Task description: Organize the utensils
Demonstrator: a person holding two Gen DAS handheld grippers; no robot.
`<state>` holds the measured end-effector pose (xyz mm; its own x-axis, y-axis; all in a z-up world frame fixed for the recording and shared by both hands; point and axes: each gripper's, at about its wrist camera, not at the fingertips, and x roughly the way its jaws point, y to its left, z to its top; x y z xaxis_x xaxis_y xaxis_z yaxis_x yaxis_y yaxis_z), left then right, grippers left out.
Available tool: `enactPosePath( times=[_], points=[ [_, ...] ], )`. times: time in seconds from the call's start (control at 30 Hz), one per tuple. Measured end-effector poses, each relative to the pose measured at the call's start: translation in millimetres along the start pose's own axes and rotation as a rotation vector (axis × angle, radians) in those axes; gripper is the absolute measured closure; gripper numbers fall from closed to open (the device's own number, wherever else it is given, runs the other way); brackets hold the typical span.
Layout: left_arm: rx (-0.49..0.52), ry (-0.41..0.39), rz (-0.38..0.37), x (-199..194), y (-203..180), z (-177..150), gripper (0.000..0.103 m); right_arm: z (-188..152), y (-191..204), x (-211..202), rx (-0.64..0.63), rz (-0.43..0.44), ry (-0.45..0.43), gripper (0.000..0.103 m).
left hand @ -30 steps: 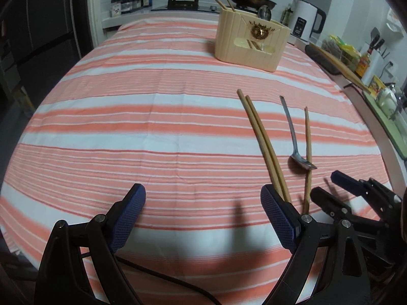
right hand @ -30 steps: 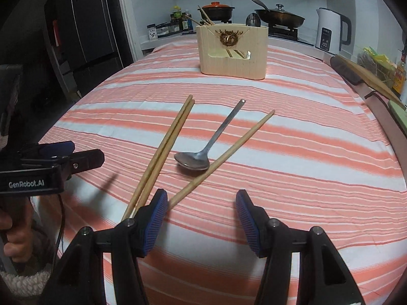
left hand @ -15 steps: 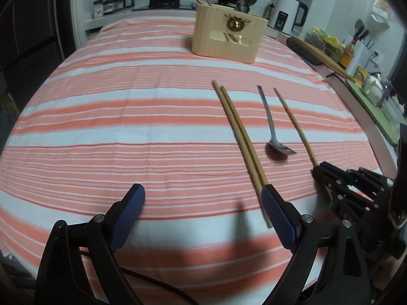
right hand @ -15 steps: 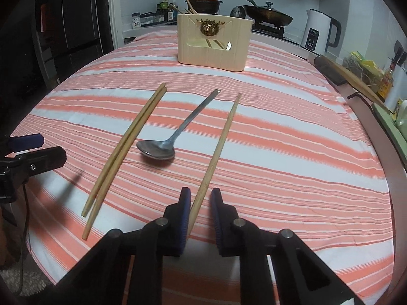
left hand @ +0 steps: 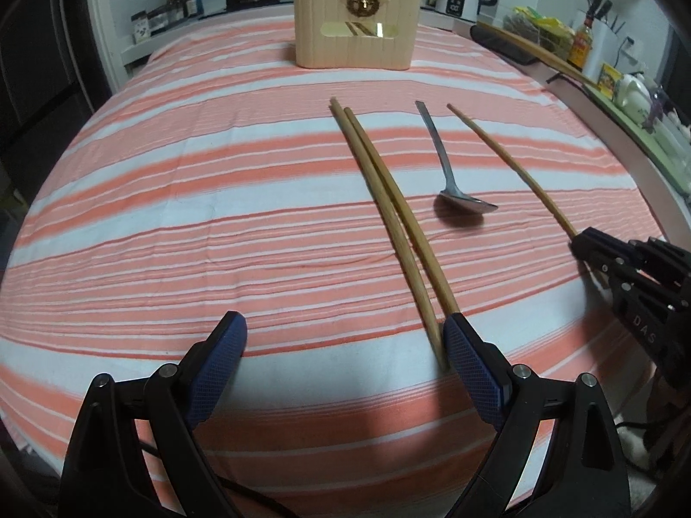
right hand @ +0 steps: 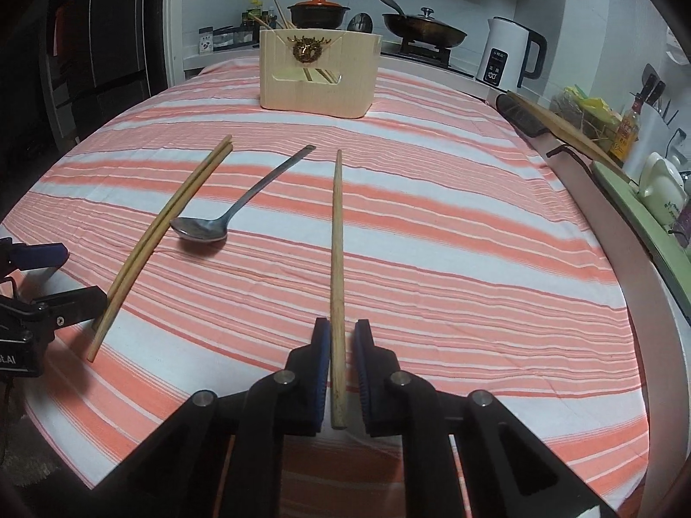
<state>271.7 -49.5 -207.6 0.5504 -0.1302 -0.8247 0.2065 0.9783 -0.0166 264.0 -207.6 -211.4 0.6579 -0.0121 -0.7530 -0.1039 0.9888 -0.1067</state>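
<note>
On the striped tablecloth lie a pair of wooden chopsticks (left hand: 388, 211) (right hand: 168, 224), a metal spoon (left hand: 464, 205) (right hand: 203, 228) and a single chopstick (left hand: 514, 168) (right hand: 336, 237). My right gripper (right hand: 341, 326) (left hand: 604, 254) is shut on the near end of the single chopstick, which points away towards the wooden utensil holder (right hand: 319, 73) (left hand: 356, 30). My left gripper (left hand: 343, 328) (right hand: 43, 276) is open and low over the cloth. Its right finger (left hand: 470, 362) sits beside the near ends of the pair; nothing is between the pads.
The holder stands at the table's far side with chopsticks and a spoon inside. Behind it are a stove with pots (right hand: 319, 8), a white kettle (right hand: 505, 52) and jars. A long wooden board (right hand: 565, 129) and a green tray (right hand: 639, 211) run along the right edge.
My right gripper closed from open onto the single chopstick's near end and swung it straighter. My left gripper shifted so its right finger reached the near ends of the pair.
</note>
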Motion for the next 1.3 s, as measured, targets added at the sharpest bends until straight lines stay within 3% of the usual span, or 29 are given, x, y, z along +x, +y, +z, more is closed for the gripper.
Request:
enactPosePath(
  times=[0.1, 0.17, 0.2, 0.27, 0.37, 0.53, 0.63, 0.7, 0.73, 0.77, 0.8, 1.1, 1.2, 1.3],
  points=[
    [0.019, -0.014, 0.007, -1, -4, -1, 0.019, -2, -2, 0, -0.001, -0.012, -0.01, 0.091],
    [0.024, -0.031, 0.003, -4, -4, -1, 0.05, -3, -5, 0, 0.001, -0.02, -0.016, 0.093],
    [0.029, -0.038, 0.0, -6, -4, 0, 0.06, -3, -6, 0, 0.003, -0.024, -0.02, 0.094],
    [0.024, -0.046, 0.007, -6, -2, 0, 0.092, -4, -11, 0, 0.004, -0.038, -0.026, 0.094],
    [-0.011, -0.056, 0.014, -6, 5, 0, 0.099, -5, -20, 1, 0.009, -0.057, -0.034, 0.094],
    [-0.093, -0.06, 0.074, -3, 27, 4, 0.099, -9, -39, 3, 0.037, -0.105, -0.039, 0.095],
    [-0.109, -0.054, 0.079, 0, 35, 8, 0.094, -11, -46, 1, 0.042, -0.087, -0.056, 0.095],
    [-0.127, -0.05, 0.051, 0, 40, 9, 0.077, -13, -49, 0, 0.045, -0.041, -0.069, 0.092],
    [-0.139, -0.05, 0.032, -1, 43, 8, 0.049, -14, -51, -2, 0.05, -0.024, -0.075, 0.088],
    [-0.154, -0.054, 0.013, -2, 46, 6, 0.026, -17, -53, -5, 0.058, -0.008, -0.088, 0.076],
    [-0.166, -0.057, 0.001, -4, 49, 3, 0.021, -20, -56, -8, 0.069, 0.003, -0.101, 0.066],
    [-0.034, -0.013, 0.027, -23, 46, -29, 0.021, -43, -56, -22, 0.031, 0.018, -0.133, 0.064],
    [-0.052, -0.004, 0.015, -27, 50, -30, 0.022, -43, -56, -21, 0.026, 0.009, -0.139, 0.064],
    [-0.057, -0.014, 0.024, -22, 49, -23, 0.033, -42, -54, -19, 0.026, 0.01, -0.147, 0.064]
  ],
)
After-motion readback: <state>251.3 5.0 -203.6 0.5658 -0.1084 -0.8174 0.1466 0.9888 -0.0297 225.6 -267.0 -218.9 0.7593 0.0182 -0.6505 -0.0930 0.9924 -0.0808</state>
